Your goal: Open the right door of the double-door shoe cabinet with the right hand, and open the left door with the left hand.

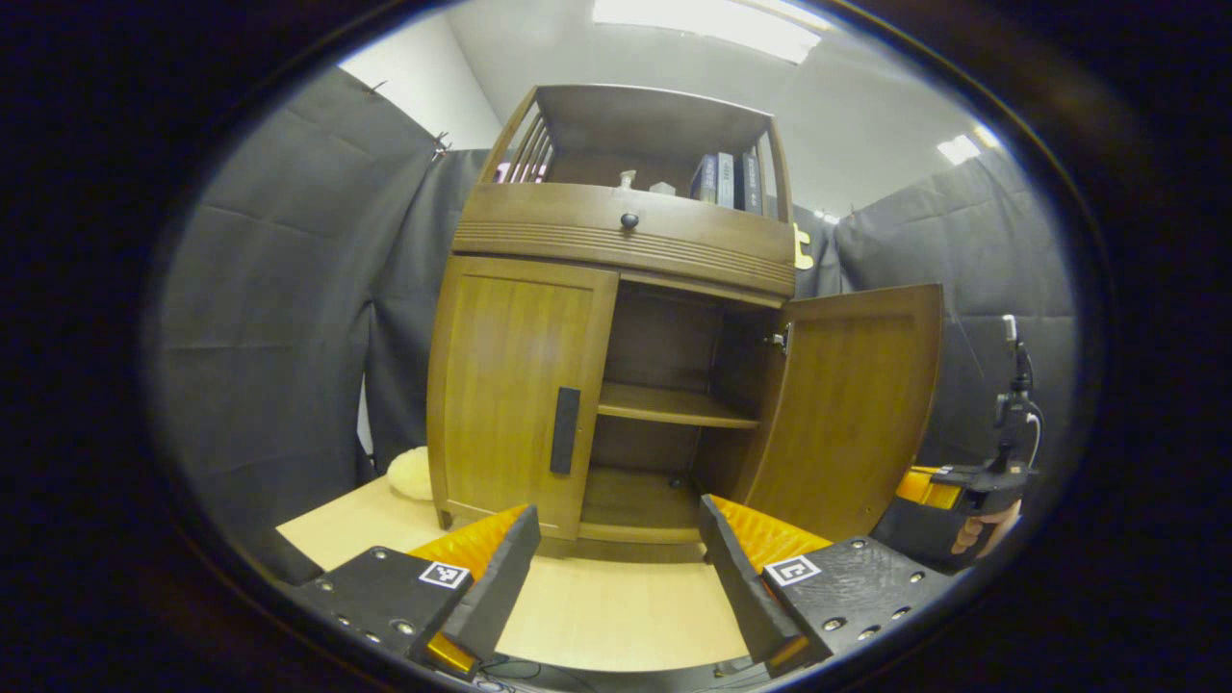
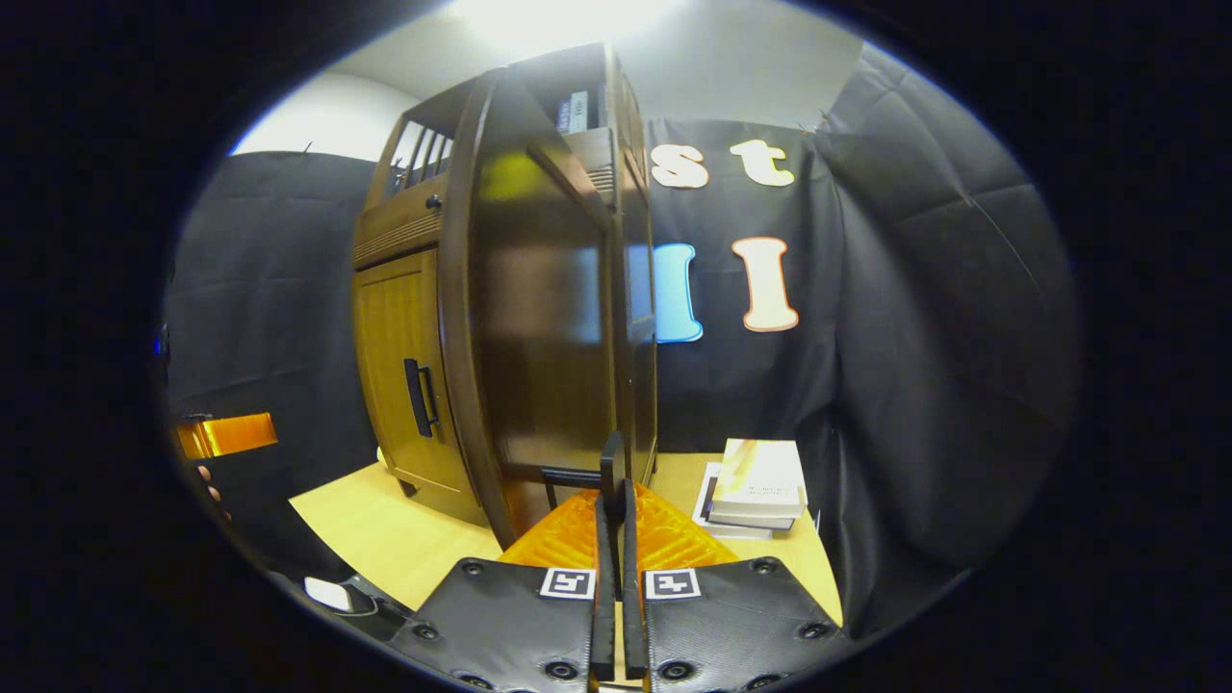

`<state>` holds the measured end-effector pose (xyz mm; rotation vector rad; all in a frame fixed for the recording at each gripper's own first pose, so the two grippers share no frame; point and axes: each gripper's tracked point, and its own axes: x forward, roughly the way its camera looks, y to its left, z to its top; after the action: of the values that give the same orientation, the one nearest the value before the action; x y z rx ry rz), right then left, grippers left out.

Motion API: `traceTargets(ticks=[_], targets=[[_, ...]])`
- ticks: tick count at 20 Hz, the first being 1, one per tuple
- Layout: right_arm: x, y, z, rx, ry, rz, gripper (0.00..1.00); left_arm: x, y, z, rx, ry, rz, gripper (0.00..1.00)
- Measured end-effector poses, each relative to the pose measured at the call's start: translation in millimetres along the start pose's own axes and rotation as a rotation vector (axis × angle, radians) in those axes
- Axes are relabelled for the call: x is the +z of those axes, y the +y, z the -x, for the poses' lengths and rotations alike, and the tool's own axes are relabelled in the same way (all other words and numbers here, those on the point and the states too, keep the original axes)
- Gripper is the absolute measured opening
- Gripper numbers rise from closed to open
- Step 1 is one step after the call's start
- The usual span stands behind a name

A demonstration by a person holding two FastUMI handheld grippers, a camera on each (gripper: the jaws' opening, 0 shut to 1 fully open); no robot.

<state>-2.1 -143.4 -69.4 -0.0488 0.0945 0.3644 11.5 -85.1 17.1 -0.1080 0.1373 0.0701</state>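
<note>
Shoe cabinet (image 1: pixel 616 318) on tabletop (image 1: pixel 597 606): right door (image 1: pixel 852 404) swung wide, half done. Right gripper (image 2: pixel 613 500) clenched on right door's handle (image 2: pixel 610 460). Left door (image 1: pixel 520 385) closed; left gripper (image 1: pixel 616 549) released, facing it, no contact.

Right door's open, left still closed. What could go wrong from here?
1. The right gripper is closed at the right door handle; pulling further could over-swing the wide-open door.
2. The left gripper is open, short of the left door; its handle is slim, so a grasp could slip.
3. The books sit near the right door's swing.
</note>
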Motion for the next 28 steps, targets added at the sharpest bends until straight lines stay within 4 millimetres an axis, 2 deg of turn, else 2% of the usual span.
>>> traceTargets(ticks=[4,7,10,13,18,20,24,26,28], targets=[[-3,-3,0,0.008,0.006,-0.071,0.05,2,3,-5,0.038,0.027,0.006,0.96],[-4,-2,2,0.007,0.025,-0.094,0.02,3,7,-7,0.073,0.043,0.0,0.94],[-5,-1,8,-0.012,0.032,-0.086,0.02,2,7,-6,0.08,0.037,0.01,0.96],[-9,1,22,-0.051,0.047,-0.085,0.02,3,9,-9,0.071,0.03,0.008,0.96],[-8,9,57,-0.167,0.068,-0.103,0.02,4,15,-10,0.035,0.049,0.036,0.96],[-16,20,71,-0.212,0.086,-0.137,0.0,4,19,-15,0.02,0.051,0.034,0.96],[-36,65,95,-0.273,0.14,-0.17,0.02,7,30,-20,-0.002,0.045,0.034,0.96],[-35,90,97,-0.285,0.144,-0.151,0.0,7,31,-20,-0.013,0.039,0.054,0.96],[-25,113,88,-0.273,0.134,-0.119,0.02,8,37,-21,-0.014,0.024,0.061,0.96]])
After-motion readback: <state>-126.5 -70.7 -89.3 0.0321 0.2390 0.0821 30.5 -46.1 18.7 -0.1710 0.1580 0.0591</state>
